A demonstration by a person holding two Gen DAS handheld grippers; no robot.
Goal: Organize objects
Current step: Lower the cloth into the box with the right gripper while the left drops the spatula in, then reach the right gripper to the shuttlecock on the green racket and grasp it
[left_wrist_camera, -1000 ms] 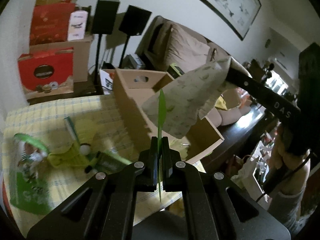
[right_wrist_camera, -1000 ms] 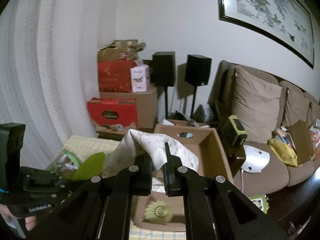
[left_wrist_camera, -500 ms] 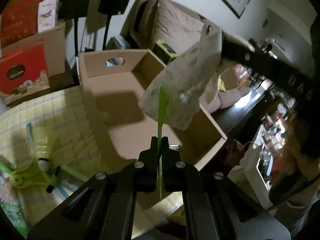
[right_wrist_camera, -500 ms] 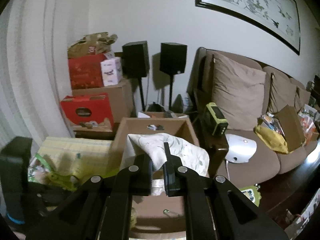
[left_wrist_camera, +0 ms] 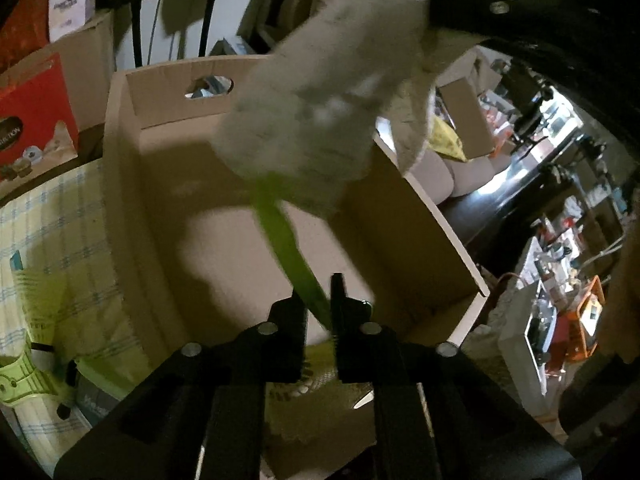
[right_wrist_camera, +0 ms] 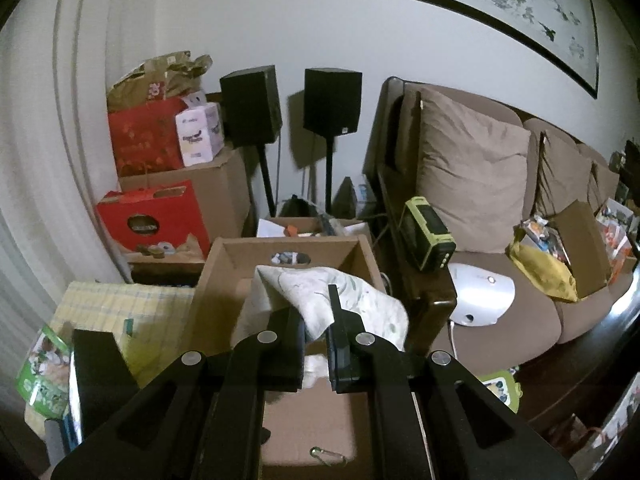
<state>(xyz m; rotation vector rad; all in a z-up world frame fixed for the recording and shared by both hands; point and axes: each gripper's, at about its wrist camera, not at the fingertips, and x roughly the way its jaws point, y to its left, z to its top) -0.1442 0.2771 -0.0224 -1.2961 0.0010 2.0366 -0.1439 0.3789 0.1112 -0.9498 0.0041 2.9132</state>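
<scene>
My left gripper (left_wrist_camera: 318, 296) hangs over the open cardboard box (left_wrist_camera: 120, 160), pointing down into it. Its jaws are opening, and a thin green strip (left_wrist_camera: 280, 232) leans loosely across the gap between them, tilted to the upper left. Above and beyond it hangs a white leaf-print cloth (left_wrist_camera: 320, 100). My right gripper (right_wrist_camera: 316, 312) is shut on a fold of that cloth (right_wrist_camera: 352, 296), holding it above the far half of the same box (right_wrist_camera: 288, 242).
The box stands on a table with a yellow checked cover (left_wrist_camera: 52, 240). Green toys and packets (left_wrist_camera: 24, 376) lie on the left of the table. A carabiner (right_wrist_camera: 328, 456) lies in the box. Red cartons (right_wrist_camera: 152, 224), two speakers (right_wrist_camera: 332, 100) and a sofa (right_wrist_camera: 476, 172) stand behind.
Both grippers have moved forward and down over the box. The left jaws have parted and the green strip, upright before, now leans left. The cloth stays gripped.
</scene>
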